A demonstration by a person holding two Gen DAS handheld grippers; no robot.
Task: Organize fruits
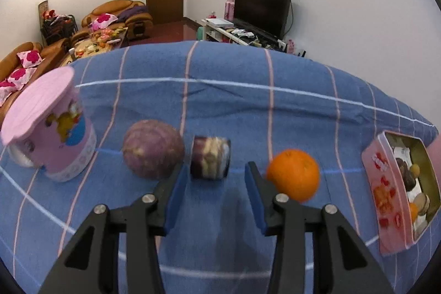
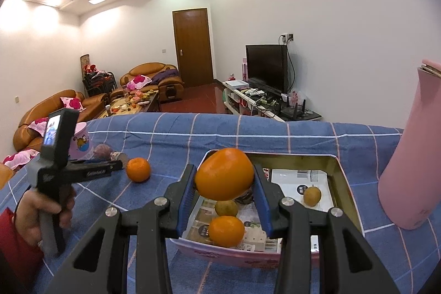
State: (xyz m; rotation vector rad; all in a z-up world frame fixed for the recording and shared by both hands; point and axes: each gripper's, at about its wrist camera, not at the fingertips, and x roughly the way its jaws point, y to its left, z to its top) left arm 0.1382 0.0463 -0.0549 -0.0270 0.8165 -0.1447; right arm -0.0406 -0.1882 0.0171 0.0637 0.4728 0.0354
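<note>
Right gripper (image 2: 224, 179) is clamping an orange (image 2: 224, 174) above the pink tin (image 2: 347, 185), where more fruits are lying. Left gripper (image 1: 216, 178) is hanging with jaws wide apart, nothing between them, just short of a small jar (image 1: 210, 157); loose orange (image 1: 293, 174) is sitting to its right, purple fruit (image 1: 153, 149) and pink cup (image 1: 59, 128) are sitting left on the blue cloth (image 1: 220, 90).

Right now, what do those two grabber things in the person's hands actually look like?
Each is a black plastic tool with angular, cut-out arms, silver round bolts and two fingers faced with blue ribbed pads. The left gripper has a grey pistol handle, white lettering along its body and a small lit screen on top. The hand holding it is bare, beside red fabric.
</note>
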